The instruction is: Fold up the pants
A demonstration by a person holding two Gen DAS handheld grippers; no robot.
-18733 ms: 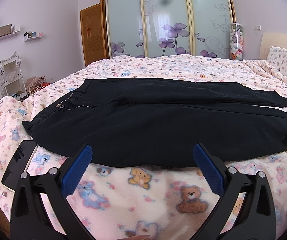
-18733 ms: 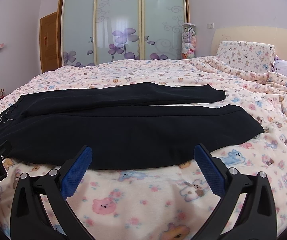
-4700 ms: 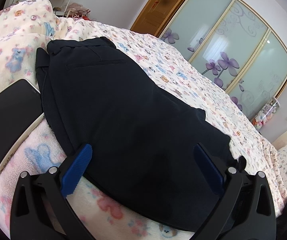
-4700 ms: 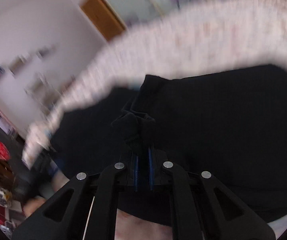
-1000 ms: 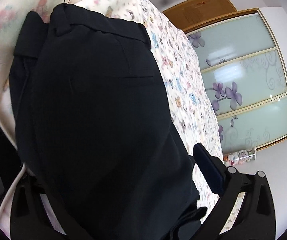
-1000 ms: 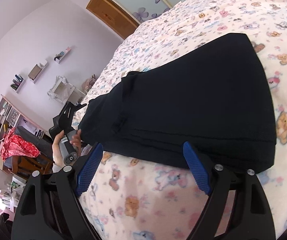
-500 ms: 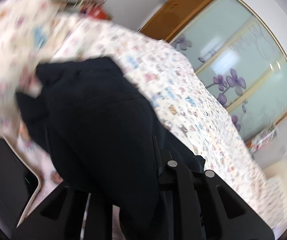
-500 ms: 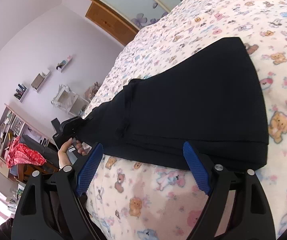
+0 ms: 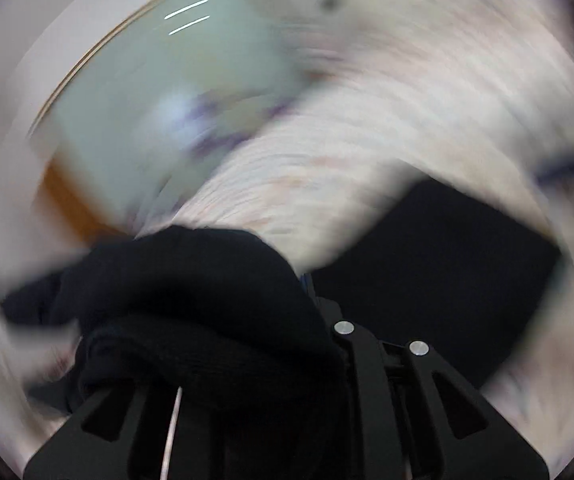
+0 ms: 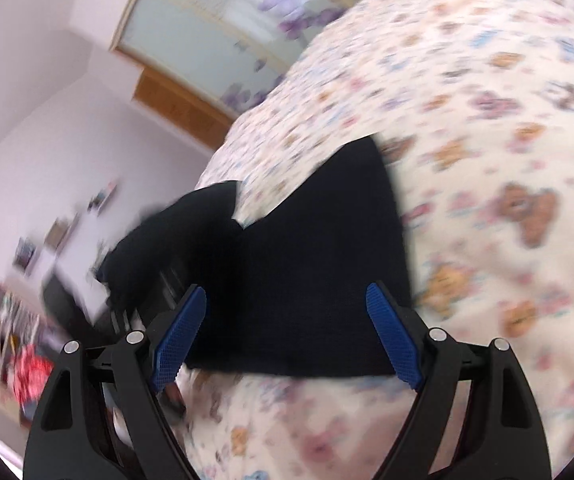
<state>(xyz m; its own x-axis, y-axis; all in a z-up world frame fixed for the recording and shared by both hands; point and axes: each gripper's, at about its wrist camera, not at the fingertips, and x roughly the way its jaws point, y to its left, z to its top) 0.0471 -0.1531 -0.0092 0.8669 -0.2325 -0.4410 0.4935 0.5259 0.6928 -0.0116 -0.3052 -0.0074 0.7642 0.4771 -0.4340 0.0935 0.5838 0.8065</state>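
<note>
Left gripper (image 9: 287, 300) clamped on bunched black fabric pants (image 9: 191, 292); right gripper (image 10: 287, 336) jaws wide, empty, above teddy-print fleece blanket (image 10: 487, 160)

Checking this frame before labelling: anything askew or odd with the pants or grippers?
One end of the black pants is lifted off the teddy-bear blanket, bunched over the shut left gripper: mid-fold, not a fault. The right gripper is open, holding nothing. Heavy motion blur hides finer detail.
</note>
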